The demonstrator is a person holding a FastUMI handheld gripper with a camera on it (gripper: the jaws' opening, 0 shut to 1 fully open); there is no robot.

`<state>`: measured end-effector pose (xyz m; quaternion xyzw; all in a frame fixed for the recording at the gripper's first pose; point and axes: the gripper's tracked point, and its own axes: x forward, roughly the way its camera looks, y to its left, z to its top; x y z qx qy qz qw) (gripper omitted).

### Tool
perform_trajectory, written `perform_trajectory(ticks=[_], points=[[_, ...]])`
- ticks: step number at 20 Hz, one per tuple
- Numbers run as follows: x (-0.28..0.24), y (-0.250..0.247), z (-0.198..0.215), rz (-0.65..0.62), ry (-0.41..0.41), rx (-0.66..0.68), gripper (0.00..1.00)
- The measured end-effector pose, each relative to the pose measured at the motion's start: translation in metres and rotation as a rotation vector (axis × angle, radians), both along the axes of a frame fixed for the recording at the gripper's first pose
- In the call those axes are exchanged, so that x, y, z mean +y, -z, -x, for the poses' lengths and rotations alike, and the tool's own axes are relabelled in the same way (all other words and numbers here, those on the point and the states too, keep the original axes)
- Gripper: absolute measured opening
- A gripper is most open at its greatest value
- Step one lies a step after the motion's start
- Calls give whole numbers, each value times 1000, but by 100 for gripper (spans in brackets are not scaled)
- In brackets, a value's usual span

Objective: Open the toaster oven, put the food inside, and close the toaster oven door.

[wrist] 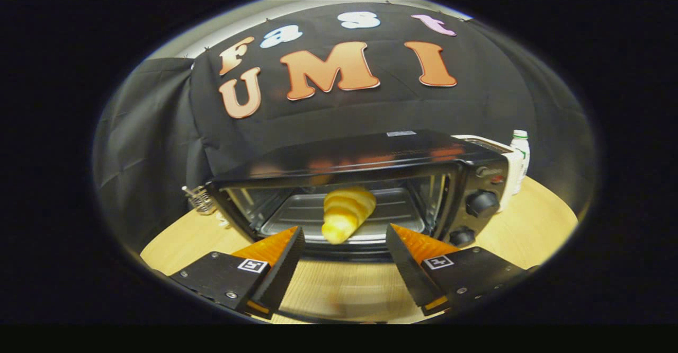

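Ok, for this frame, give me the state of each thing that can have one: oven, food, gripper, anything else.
toaster oven: open, cavity exposed; the door itself can't be made out.
croissant: inside the oven on the tray, one end poking toward the front edge.
gripper: open, fingers spread wide, holding nothing, just short of the oven mouth.
knobs: settings unreadable.
bottle: upright behind the oven, cap on.

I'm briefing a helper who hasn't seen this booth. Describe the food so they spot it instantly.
On the round wooden table stands a black toaster oven, door open. On its metal tray lies a golden, striped croissant, just beyond the open claw, the only yellow, curved thing there.
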<state>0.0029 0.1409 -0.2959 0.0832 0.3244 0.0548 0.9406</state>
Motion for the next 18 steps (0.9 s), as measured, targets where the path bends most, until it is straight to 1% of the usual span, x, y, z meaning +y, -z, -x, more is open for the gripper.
perform_trajectory(ticks=[2, 6, 10, 12, 13, 15, 18], points=[[-2, -3, 33, -1, -21, 20, 91], [-5, 5, 90, -49, -49, 106, 91], [-11, 19, 133, -66, -44, 190, 91], [-8, 35, 153, -96, -50, 266, 91], [-5, 39, 160, -114, -61, 284, 91], [-7, 36, 156, -119, -58, 281, 91], [-11, 46, 161, -68, -66, 294, 92]])
